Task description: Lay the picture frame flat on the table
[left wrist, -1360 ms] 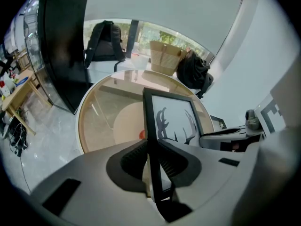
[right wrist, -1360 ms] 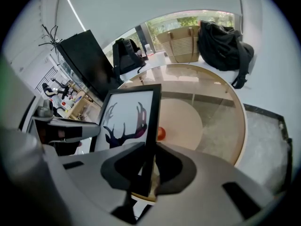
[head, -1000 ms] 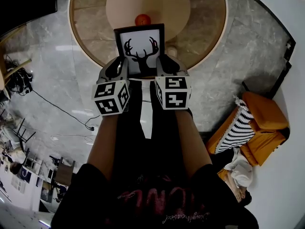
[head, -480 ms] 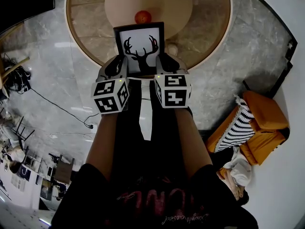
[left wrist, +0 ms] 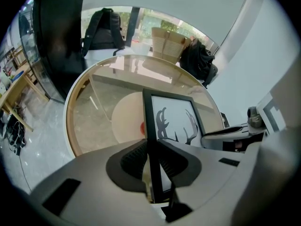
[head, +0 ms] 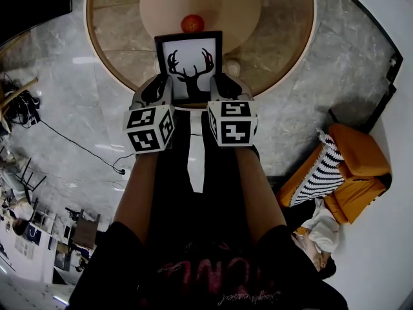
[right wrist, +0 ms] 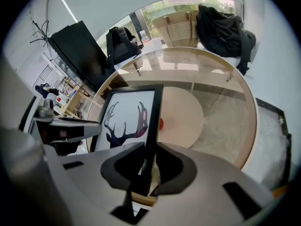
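A black picture frame (head: 189, 66) with a deer-antler print is held over the near edge of the round glass table (head: 284, 37). My left gripper (head: 161, 93) is shut on the frame's lower left side and my right gripper (head: 218, 90) on its lower right side. In the left gripper view the frame (left wrist: 170, 126) stands edge-on, its left side clamped in the gripper (left wrist: 151, 161). The right gripper view shows the frame (right wrist: 129, 119) with its right side pinched in the gripper (right wrist: 146, 166). The frame's picture side faces me.
A small red ball (head: 192, 23) lies on the table behind the frame. An orange armchair (head: 352, 173) with a striped cushion stands on the floor to the right. Cables (head: 84, 150) run across the marble floor at left.
The view has drifted slightly; the frame and both grippers hold nearly the same place over the table's near edge.
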